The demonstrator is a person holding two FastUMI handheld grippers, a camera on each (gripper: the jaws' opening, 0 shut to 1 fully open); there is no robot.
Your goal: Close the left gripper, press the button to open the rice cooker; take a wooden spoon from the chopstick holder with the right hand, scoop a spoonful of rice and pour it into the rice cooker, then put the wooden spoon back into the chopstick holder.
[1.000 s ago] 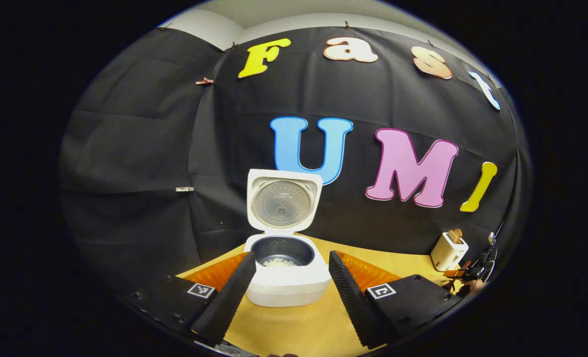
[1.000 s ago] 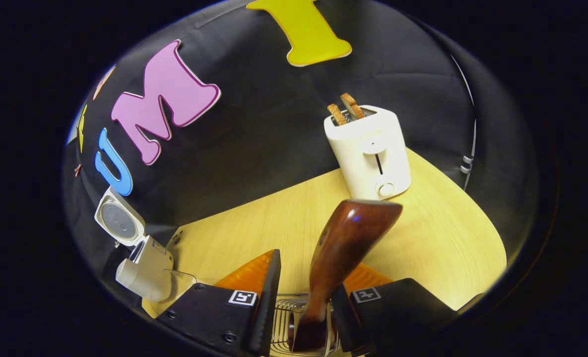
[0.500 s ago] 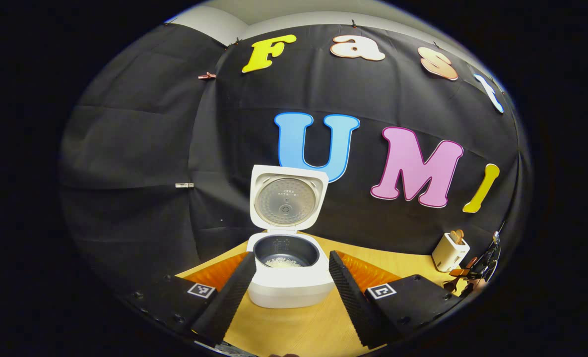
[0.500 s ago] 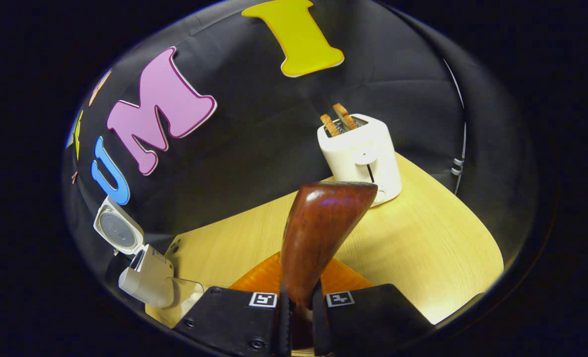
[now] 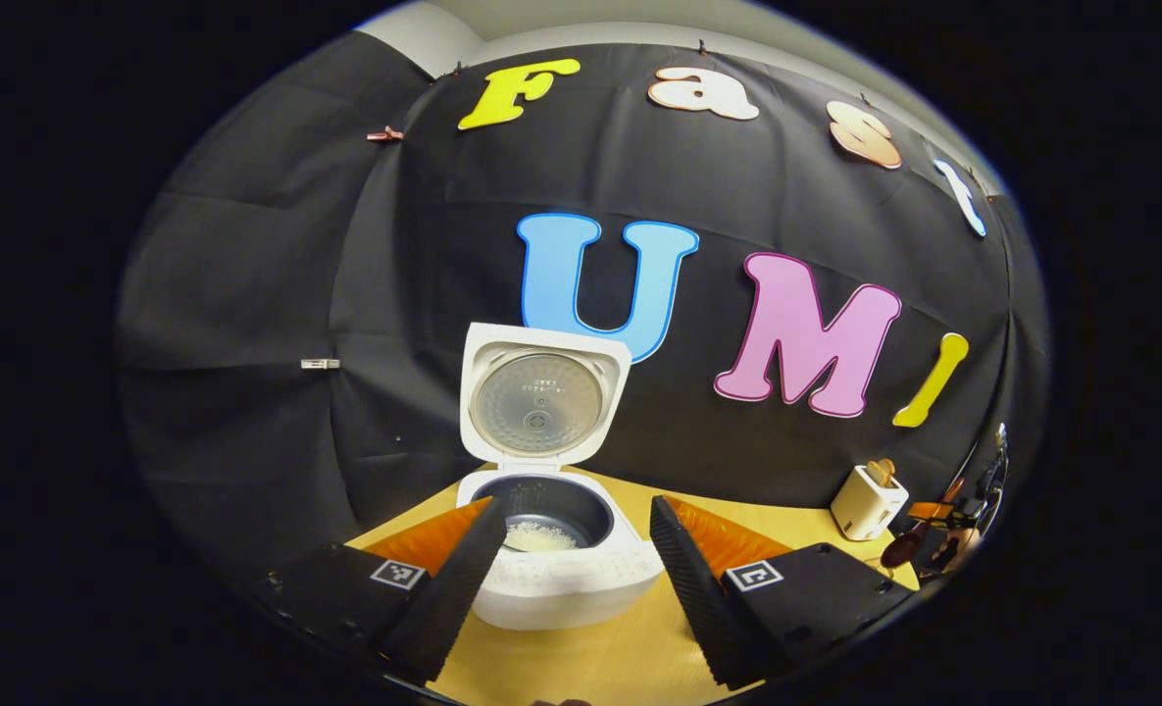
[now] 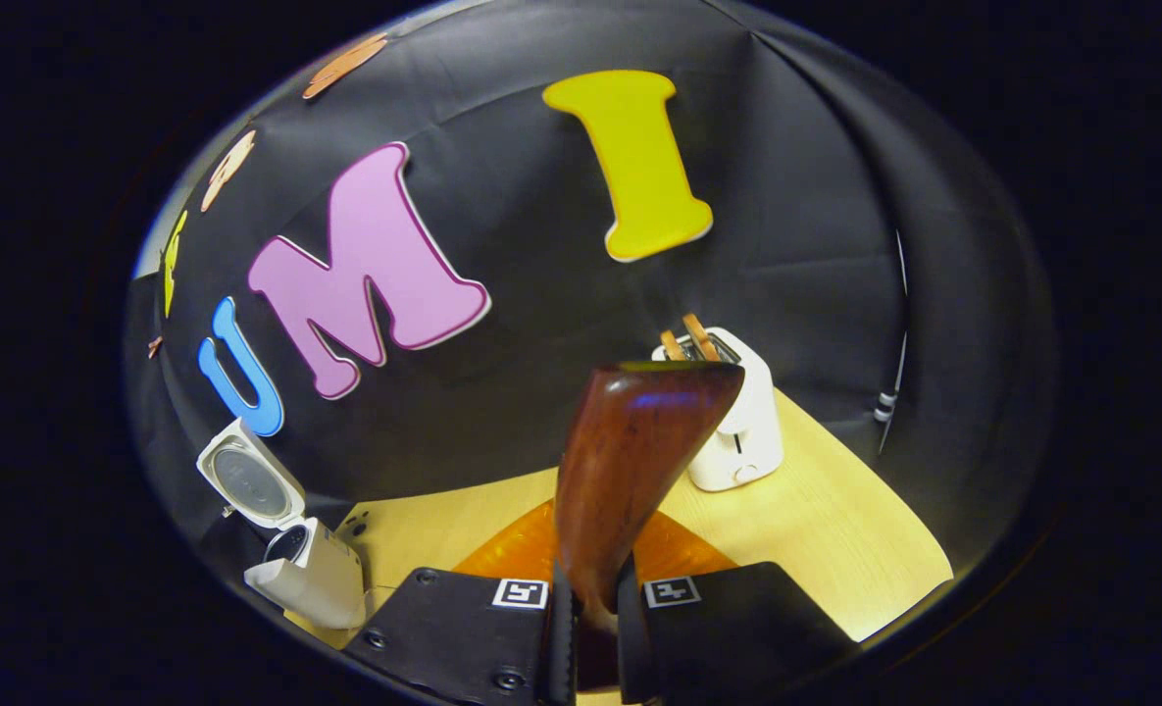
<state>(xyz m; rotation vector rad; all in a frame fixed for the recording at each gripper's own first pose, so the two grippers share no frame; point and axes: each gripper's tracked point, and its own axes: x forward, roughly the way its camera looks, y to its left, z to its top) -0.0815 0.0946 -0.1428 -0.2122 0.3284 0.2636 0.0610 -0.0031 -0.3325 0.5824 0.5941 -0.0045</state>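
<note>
The white rice cooker [image 5: 561,588] stands on the table with its lid [image 5: 538,402] raised upright; a little white rice [image 5: 538,536] lies in the dark inner pot. My left gripper [image 5: 576,507] hovers just in front of it, open, with nothing between its fingers. In the right gripper view, my right gripper [image 6: 592,598] is shut on the narrow part of a dark brown wooden spoon [image 6: 639,451], whose broad end points up and away. The open rice cooker [image 6: 311,583] sits far off at the lower left there.
A white toaster [image 6: 742,441] with two slices of toast stands at the back right of the light wooden table [image 6: 835,529], behind the spoon's broad end. The same toaster [image 5: 867,502] appears small at the right in the left gripper view.
My right gripper closed on the spoon as it stood in the wire holder, then rose with it; the holder has dropped out of sight. The left gripper shifted slightly and stayed open.
</note>
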